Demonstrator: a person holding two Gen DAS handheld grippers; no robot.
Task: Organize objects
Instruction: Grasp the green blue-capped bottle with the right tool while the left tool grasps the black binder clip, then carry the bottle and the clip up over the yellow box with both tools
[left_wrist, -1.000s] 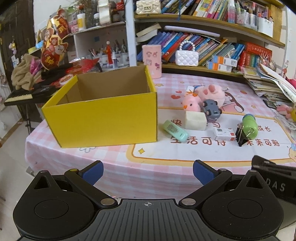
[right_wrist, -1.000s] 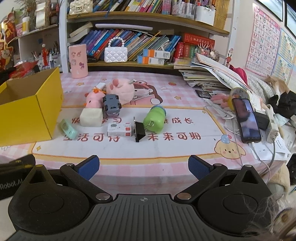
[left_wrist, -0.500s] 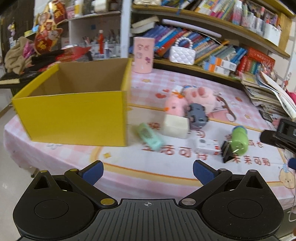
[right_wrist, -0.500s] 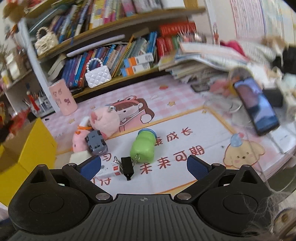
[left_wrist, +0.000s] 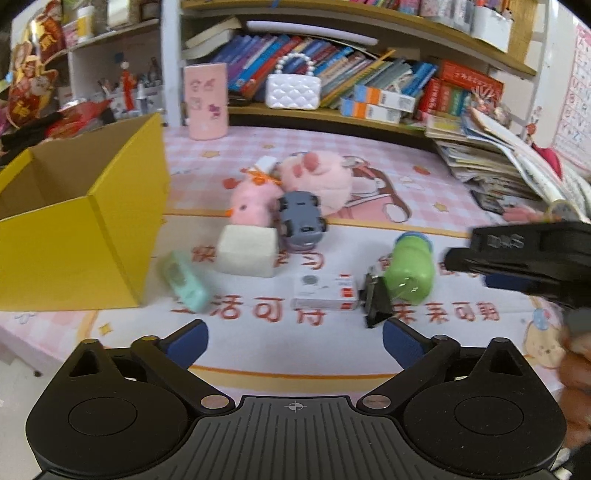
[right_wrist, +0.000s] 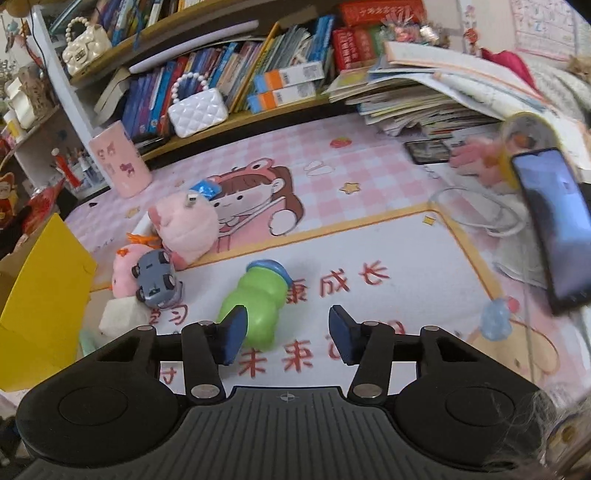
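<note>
The green bottle (right_wrist: 258, 306) lies on its side at the centre of the right wrist view, blue cap toward the shelves, on the pink cartoon tablecloth (right_wrist: 369, 192). The right gripper (right_wrist: 284, 332) hangs above it, its jaws closing with nothing pinched between them; the bottle's base shows just behind the left pad. Left of the bottle sit a grey toy car (right_wrist: 155, 277) and pink plush toys (right_wrist: 184, 225), and the yellow cardboard box (left_wrist: 74, 236) stands open at the left. In the left wrist view the left gripper (left_wrist: 295, 341) is spread wide and closing slightly, holding nothing, low in the frame before a black binder clip (left_wrist: 375, 306)
</note>
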